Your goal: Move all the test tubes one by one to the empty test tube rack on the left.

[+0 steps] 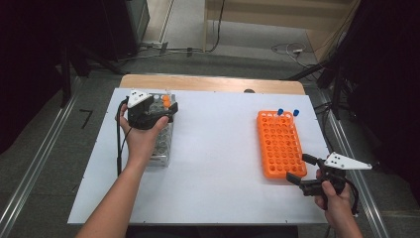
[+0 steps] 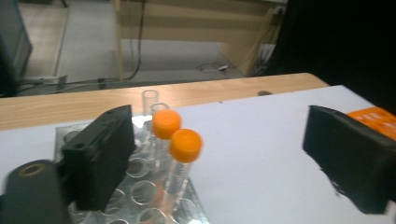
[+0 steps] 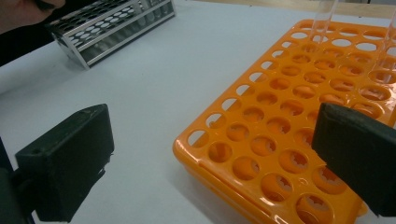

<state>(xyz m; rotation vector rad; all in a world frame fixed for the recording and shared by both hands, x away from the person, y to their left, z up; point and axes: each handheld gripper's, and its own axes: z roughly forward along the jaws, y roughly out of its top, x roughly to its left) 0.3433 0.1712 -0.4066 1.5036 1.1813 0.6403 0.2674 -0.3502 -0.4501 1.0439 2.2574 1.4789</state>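
Note:
A silver wire tube rack [image 1: 163, 145] stands at the table's left, with two orange-capped tubes [image 2: 180, 144] upright in its far end. My left gripper [image 1: 170, 111] hovers over that end, open. In the left gripper view the left gripper [image 2: 224, 161] has both tubes between its jaws, close to the left jaw and not touched. An orange plastic rack [image 1: 280, 144] lies at the right with two blue-capped tubes [image 1: 288, 112] in its far row. My right gripper [image 1: 303, 169] is open at that rack's near corner [image 3: 280, 154], holding nothing.
A white sheet [image 1: 218, 163] covers the table, with a strip of bare wood [image 1: 208, 83] along the far edge. The wire rack [image 3: 112, 23] also holds uncapped clear tubes [image 2: 150, 100]. Cables and dark stands lie on the floor beyond the table.

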